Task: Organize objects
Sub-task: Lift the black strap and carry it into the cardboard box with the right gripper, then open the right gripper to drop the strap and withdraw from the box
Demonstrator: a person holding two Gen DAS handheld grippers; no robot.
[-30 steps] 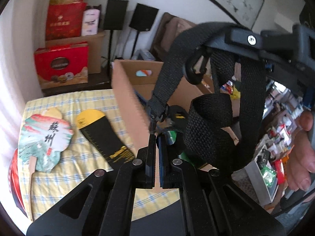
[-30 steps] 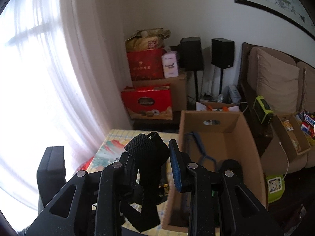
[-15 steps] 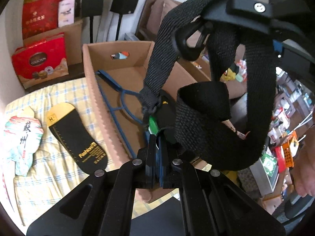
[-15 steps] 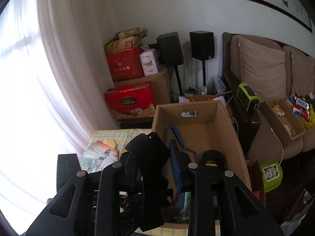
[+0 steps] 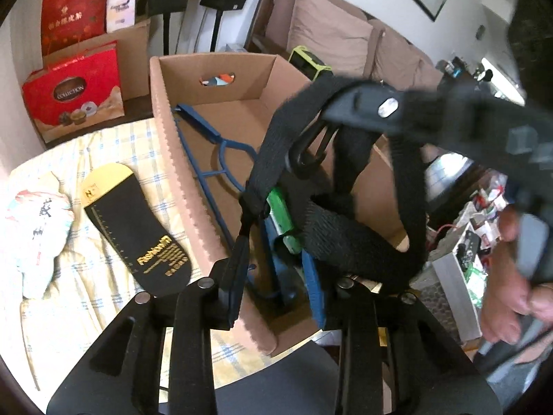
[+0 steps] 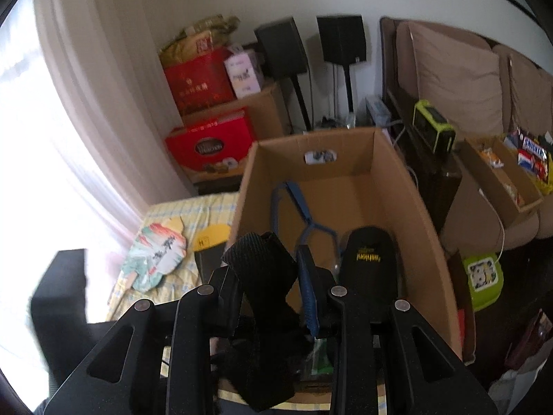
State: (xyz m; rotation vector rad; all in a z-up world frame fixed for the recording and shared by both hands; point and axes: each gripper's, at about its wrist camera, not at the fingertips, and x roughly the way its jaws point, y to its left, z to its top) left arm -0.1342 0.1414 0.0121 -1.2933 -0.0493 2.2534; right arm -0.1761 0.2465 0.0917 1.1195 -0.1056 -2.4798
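The cardboard box fills way more of both views than a second ago, since both my hands have dropped toward it. It sits on the checked cloth with a blue hanger and one black insole inside; the other insole lies just beside it. My left gripper has just been opening and the black strap hangs loose over the box. My right gripper is clamped on the strap, tilted down.

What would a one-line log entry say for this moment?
left gripper: jaws just opening, strap end between them, unclamped | right gripper: shut on strap | strap: above box
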